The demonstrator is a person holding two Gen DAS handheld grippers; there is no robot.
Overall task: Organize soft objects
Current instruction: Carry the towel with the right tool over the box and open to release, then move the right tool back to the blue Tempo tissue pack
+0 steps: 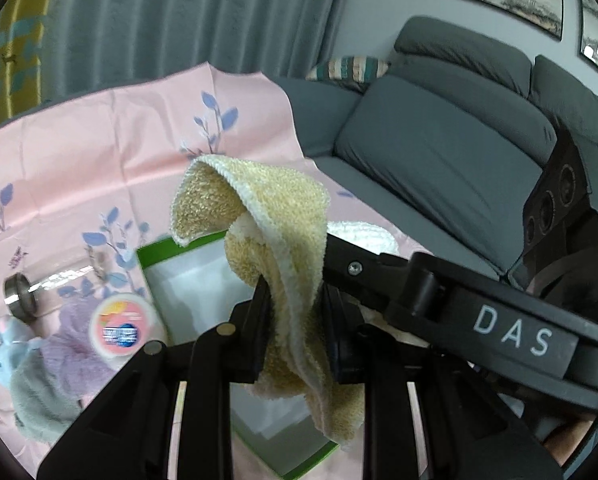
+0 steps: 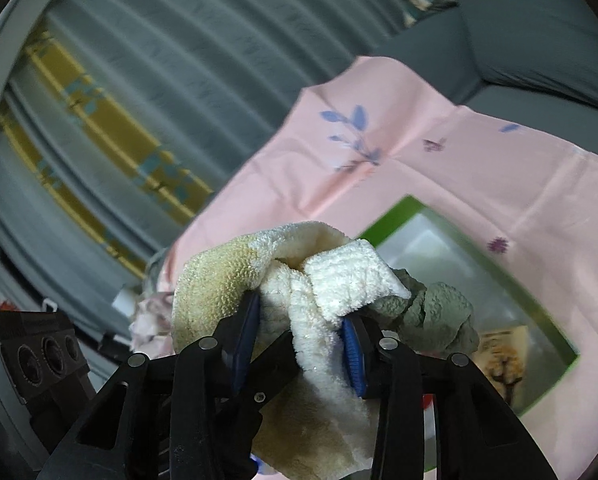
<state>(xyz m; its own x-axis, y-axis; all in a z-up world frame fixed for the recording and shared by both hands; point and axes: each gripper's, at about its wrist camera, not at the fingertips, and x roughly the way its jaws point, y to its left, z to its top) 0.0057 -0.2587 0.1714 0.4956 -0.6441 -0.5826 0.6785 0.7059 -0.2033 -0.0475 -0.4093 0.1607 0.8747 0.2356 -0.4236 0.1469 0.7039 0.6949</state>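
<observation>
Both grippers hold one fluffy yellow-and-cream towel (image 1: 283,240) above a green-rimmed white box (image 1: 195,280). My left gripper (image 1: 295,320) is shut on one bunched end. My right gripper (image 2: 299,332) is shut on the other end of the towel (image 2: 319,276), which folds over its fingers. The right gripper's black body (image 1: 459,312) crosses the left wrist view at the right. A grey-green cloth (image 2: 435,312) hangs beside the right finger, over the box (image 2: 495,264); I cannot tell whether it is pinched too.
A pink floral cloth (image 1: 99,168) covers the table. On it at the left lie a lilac fluffy cloth (image 1: 75,352), a grey-green cloth (image 1: 39,400), a round pink-lidded tub (image 1: 121,326), a light blue soft toy (image 1: 3,348) and a metal-capped tube (image 1: 19,296). A grey sofa (image 1: 439,152) stands behind.
</observation>
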